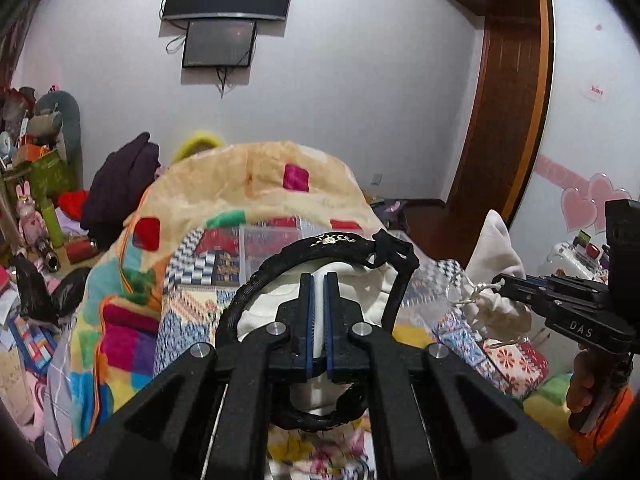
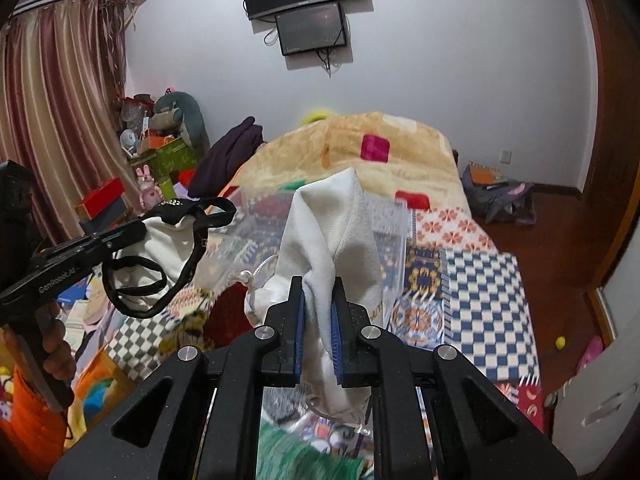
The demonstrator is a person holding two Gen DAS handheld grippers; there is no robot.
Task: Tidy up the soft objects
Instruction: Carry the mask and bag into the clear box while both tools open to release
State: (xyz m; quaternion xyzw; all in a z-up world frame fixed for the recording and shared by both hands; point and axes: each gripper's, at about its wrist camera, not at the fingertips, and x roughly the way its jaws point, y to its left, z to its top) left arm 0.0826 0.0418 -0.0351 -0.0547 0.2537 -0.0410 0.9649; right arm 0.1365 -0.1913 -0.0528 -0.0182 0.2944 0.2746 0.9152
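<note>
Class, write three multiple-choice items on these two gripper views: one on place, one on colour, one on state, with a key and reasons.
1. Where is the clear plastic storage box?
A. on the patchwork bedspread
B. on the floor
C. on the wall

2. What colour is the braided strap on the white cloth bag?
A. red
B. black
C. yellow

3. What is the right gripper doing?
A. open, empty
B. shut on a white drawstring pouch
C. shut on a bottle

Key: A, quilt shows beneath it; B, strap is dark; B, cloth sits pinched between its pads.
</note>
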